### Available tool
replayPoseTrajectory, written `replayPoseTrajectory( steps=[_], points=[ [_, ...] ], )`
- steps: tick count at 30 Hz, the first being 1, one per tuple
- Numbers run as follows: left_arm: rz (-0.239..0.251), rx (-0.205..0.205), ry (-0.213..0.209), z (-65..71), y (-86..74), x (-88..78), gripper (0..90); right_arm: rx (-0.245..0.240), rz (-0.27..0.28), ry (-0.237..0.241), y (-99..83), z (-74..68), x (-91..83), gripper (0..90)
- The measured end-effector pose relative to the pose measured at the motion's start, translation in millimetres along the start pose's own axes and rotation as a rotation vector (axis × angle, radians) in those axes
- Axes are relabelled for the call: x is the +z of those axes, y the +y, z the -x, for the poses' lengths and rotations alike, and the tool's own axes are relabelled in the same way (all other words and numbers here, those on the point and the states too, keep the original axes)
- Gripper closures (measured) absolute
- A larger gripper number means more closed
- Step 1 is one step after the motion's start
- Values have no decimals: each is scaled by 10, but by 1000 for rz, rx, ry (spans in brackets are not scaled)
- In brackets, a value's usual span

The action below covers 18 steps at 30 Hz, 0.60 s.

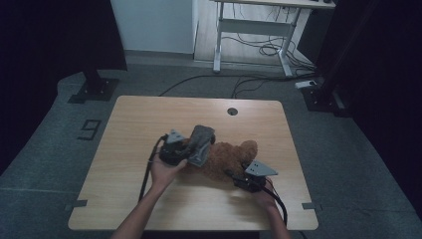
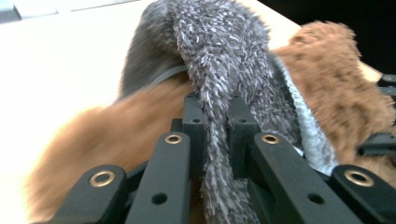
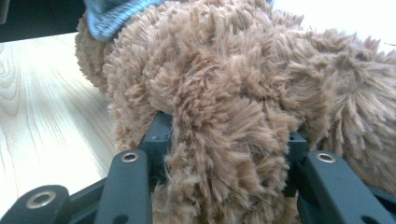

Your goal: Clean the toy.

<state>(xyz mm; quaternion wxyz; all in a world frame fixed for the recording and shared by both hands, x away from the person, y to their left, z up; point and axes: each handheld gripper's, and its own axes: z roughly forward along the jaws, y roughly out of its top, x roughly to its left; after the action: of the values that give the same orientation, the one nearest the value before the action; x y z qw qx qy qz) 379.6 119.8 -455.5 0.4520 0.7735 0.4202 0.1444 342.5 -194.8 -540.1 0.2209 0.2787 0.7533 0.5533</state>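
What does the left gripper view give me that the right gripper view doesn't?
Left gripper view alone: the left tool shut on a fold of the grey fuzzy cloth, which drapes over the brown plush toy.

Right gripper view alone: the right tool clamped around a thick tuft of the toy, plus the table's wood grain.

Both: the brown plush toy, with grey cloth on top of it, and the table.

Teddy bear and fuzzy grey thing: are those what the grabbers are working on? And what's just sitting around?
In use:
- brown teddy bear, clamped by the right gripper
- grey fuzzy cloth, pinched by the left gripper
- wooden table they lie on

Just lying about:
- white desk at the back
- cables on the floor
- black stand foot
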Motion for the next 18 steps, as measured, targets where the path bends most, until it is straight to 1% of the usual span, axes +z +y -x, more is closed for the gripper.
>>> replayPoseTrajectory(
  steps=[2, 3, 6, 9, 11, 14, 16, 18],
  points=[
    [14, -34, 6, -132, -72, -103, 811, 4, 3, 0, -1, -4, 4, 530],
    [17, -43, 14, -179, -99, -148, 811, 5, 4, -1, -1, -4, 5, 530],
    [7, -54, 41, -300, -180, -241, 809, 6, 3, -2, -2, -3, 2, 530],
    [-13, -64, 59, -398, -302, -277, 809, 8, 5, 1, -7, 1, 1, 529],
    [-19, -65, 63, -414, -372, -279, 810, 11, 6, 6, -10, 9, 1, 529],
    [-34, -52, 82, -423, -469, -281, 811, 14, 5, 7, -13, 13, -3, 528],
    [-39, -67, 78, -452, -530, -296, 811, 13, 4, 6, -15, 13, -5, 528],
    [-43, -67, 83, -462, -546, -321, 811, 15, 5, 6, -17, 16, -4, 529]
  ],
)
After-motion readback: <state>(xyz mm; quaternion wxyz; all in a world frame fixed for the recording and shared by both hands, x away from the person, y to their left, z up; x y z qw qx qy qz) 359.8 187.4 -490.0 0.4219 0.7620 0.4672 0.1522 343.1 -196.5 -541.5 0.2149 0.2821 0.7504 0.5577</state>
